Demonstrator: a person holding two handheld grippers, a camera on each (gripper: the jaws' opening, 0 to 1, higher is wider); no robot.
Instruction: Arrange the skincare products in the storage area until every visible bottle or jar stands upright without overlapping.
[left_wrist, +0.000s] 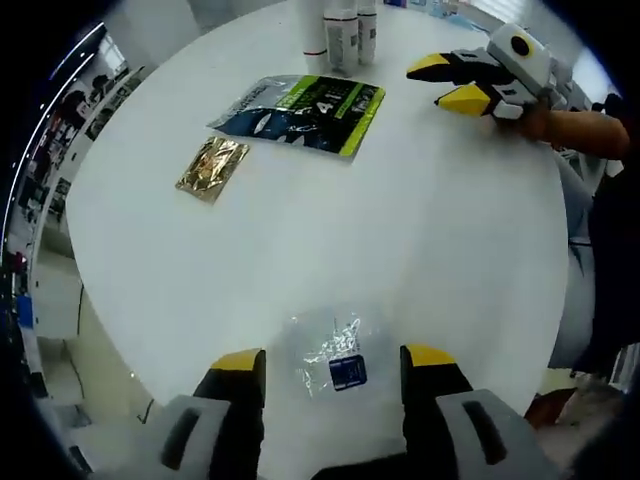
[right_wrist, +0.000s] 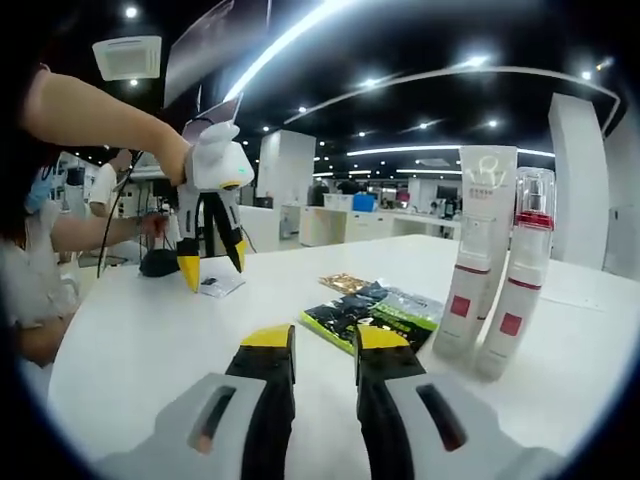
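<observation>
Several white skincare bottles stand upright close together at the far edge of the round white table. In the right gripper view they are tall white bottles with red labels, and one has a clear cap and a red band. My left gripper is open, its yellow-tipped jaws straddling a small clear sachet with a blue label that lies flat on the table. My right gripper hovers open beside the bottles with nothing in it. From the right gripper, the left gripper points down over the sachet.
A green and black pouch lies flat in front of the bottles, and a gold sachet lies left of it. Both appear in the right gripper view as the pouch and gold sachet. A person's arm holds the left gripper.
</observation>
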